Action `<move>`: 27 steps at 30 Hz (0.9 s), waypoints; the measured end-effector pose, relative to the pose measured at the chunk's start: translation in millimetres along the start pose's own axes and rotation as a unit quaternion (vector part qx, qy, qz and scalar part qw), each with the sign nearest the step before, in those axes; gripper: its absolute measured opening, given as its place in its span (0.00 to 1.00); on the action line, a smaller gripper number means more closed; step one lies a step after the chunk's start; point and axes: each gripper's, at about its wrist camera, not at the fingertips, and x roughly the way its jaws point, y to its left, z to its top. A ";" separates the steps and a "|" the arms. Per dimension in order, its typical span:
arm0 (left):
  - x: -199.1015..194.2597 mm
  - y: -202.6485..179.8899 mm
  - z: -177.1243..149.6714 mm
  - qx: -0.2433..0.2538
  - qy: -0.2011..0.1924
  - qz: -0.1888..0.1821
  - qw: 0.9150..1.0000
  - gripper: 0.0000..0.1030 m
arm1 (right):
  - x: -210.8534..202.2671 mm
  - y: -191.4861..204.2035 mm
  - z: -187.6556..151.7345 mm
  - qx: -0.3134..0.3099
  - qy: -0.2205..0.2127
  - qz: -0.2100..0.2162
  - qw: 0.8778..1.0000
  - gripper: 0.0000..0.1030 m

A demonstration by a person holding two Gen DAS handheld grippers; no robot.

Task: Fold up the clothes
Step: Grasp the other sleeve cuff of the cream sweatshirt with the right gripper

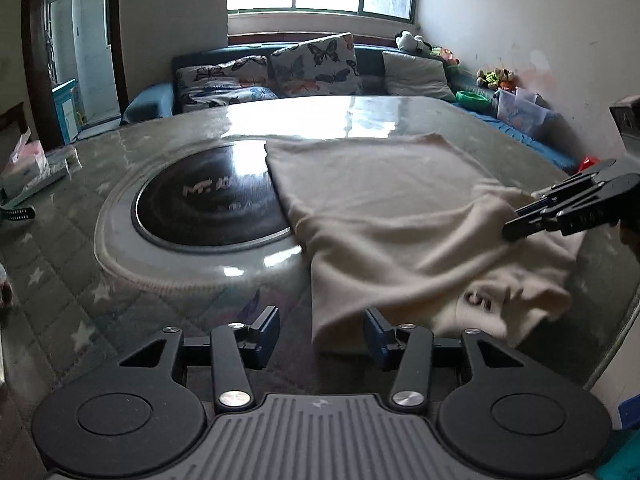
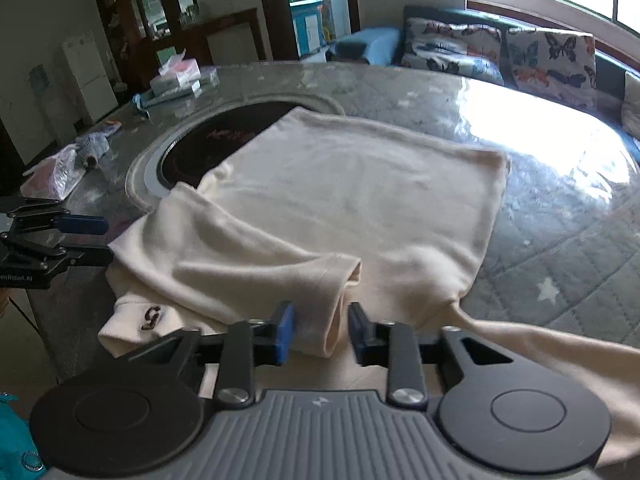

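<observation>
Nearest the lens, the left gripper (image 1: 322,334) has its fingers spread wide with a drooping corner of the cream shirt (image 1: 384,216) hanging right in the gap, not pinched yet. The shirt lies flat on the glass worktop (image 1: 120,280), partly over the black hob (image 1: 208,204), long axis running away from both hands toward the sofa. Over on the right, the right gripper (image 2: 320,332) is also open, straddling the folded-over sleeve cuff (image 2: 340,304) (so I'd say both sit equally close to the near edge).
</observation>
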 end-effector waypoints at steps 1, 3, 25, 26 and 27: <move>0.0 -0.2 -1.4 0.002 -0.002 0.000 1.000 0.48 | 0.6 1.2 -0.5 0.000 0.002 -0.004 1.000 0.13; 0.9 -2.6 -2.9 0.011 -0.008 0.002 1.000 0.47 | -0.3 4.3 0.2 -0.002 0.002 -0.009 1.000 0.05; -20.6 1.3 -4.4 0.040 -0.009 -0.023 0.999 0.10 | -37.0 6.4 5.1 -0.025 -0.025 -0.068 0.997 0.10; -22.1 1.3 0.1 0.040 -0.013 -0.023 0.999 0.10 | -37.0 6.8 7.1 -0.028 -0.028 -0.065 0.997 0.10; -22.5 0.9 4.9 0.041 -0.018 -0.024 0.999 0.11 | -37.0 7.3 9.1 -0.030 -0.032 -0.062 0.997 0.10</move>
